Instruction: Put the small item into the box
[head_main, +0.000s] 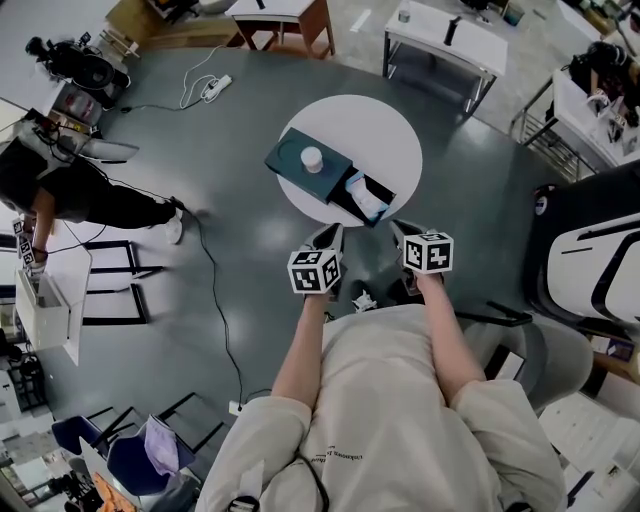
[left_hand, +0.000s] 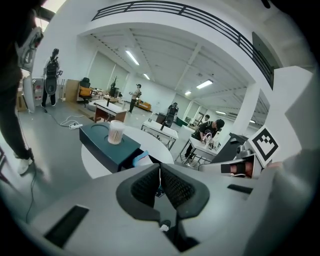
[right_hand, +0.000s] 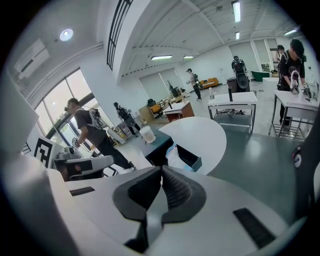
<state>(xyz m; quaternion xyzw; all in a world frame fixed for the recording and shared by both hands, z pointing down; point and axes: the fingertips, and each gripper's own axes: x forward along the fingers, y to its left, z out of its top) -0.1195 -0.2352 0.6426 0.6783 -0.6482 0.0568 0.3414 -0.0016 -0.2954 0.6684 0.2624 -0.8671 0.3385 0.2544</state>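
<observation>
A dark teal box (head_main: 300, 168) lies on the round white table (head_main: 385, 130), with a small white cup (head_main: 312, 159) standing on its lid. Its drawer (head_main: 362, 205) is pulled out toward me and holds a white wad (head_main: 368, 197). Both grippers hover side by side short of the table's near edge. My left gripper (head_main: 326, 238) is shut with nothing in it; in its own view the pads (left_hand: 172, 186) meet in front of the box (left_hand: 107, 145) and cup (left_hand: 115, 132). My right gripper (head_main: 404, 234) is also shut and empty, aimed at the open drawer (right_hand: 187, 156).
A person (head_main: 70, 190) stands at the far left beside a cable (head_main: 215, 290) that runs over the grey floor. White desks (head_main: 440, 40) and a wooden table (head_main: 285, 20) lie beyond the round table. A black-and-white machine (head_main: 590, 260) is close on my right.
</observation>
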